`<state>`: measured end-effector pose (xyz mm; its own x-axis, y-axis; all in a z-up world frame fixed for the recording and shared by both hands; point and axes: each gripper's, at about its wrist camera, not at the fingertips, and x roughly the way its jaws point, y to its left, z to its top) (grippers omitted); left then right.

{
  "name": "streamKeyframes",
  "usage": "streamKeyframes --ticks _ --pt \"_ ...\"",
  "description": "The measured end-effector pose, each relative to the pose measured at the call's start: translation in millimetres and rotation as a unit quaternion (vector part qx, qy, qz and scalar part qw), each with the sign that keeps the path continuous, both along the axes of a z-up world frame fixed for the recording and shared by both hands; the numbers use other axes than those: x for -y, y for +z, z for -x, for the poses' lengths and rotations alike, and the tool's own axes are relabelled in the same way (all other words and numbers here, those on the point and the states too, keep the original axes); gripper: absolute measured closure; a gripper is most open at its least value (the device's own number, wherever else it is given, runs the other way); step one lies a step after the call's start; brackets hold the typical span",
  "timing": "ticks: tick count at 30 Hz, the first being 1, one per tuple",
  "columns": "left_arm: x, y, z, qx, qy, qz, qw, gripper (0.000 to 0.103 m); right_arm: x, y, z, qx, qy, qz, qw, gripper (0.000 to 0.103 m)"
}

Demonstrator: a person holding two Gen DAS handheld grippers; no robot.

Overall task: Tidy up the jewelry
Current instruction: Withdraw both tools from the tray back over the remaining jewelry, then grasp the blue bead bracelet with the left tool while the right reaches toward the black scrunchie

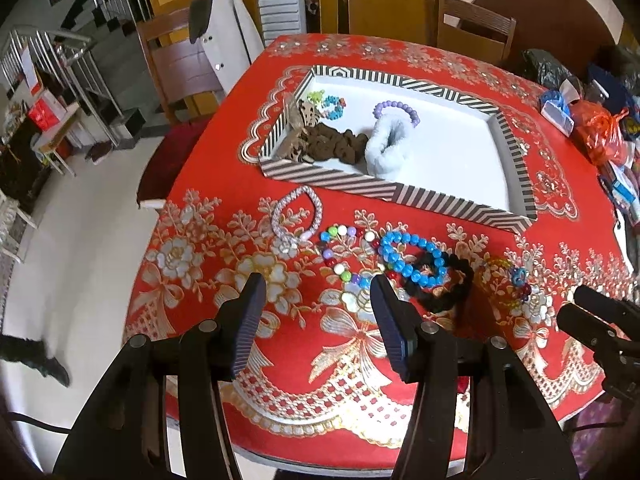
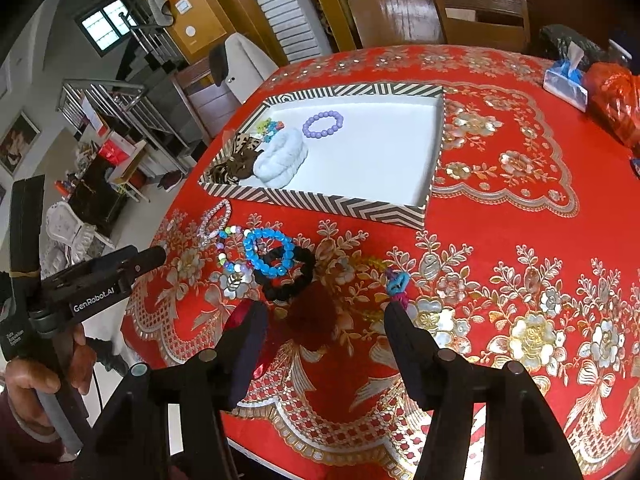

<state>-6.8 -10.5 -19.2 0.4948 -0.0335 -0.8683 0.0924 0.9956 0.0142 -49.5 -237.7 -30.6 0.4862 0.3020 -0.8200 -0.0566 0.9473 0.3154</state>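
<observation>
A striped tray [image 1: 404,194] [image 2: 332,202] with a white floor holds a purple bead bracelet [image 1: 396,109] [image 2: 323,124], a white fluffy scrunchie [image 1: 386,146] [image 2: 282,156], a brown scrunchie [image 1: 336,144] and small colourful pieces. On the red cloth in front lie a silver bracelet [image 1: 298,216] [image 2: 214,218], a multicolour bead bracelet [image 1: 344,250] [image 2: 230,252], a blue bead bracelet [image 1: 412,254] [image 2: 269,252], a black scrunchie [image 1: 444,284] [image 2: 286,276], a yellow bead bracelet with a blue charm [image 1: 516,276] [image 2: 396,284] and a dark red scrunchie [image 2: 310,316]. My left gripper [image 1: 318,286] is open above the near cloth. My right gripper [image 2: 326,314] is open around the dark red scrunchie.
A tissue pack [image 2: 566,80] and an orange bag [image 2: 616,100] sit at the table's far right. Wooden chairs [image 1: 472,26] stand behind the table. The table edge drops off to the left, with stairs [image 1: 80,60] beyond.
</observation>
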Motion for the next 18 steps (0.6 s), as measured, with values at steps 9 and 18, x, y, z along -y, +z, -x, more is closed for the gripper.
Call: streamKeyframes --ticks 9,18 --pt "-3.9 -11.6 3.7 -0.031 0.004 0.031 0.999 0.046 2.1 -12.3 3.1 -0.015 0.004 0.004 1.0 0.045" --pt "-22.8 -15.5 -8.4 -0.048 0.036 0.061 0.9964 0.046 4.9 -26.9 7.7 -0.037 -0.001 -0.007 0.999 0.045"
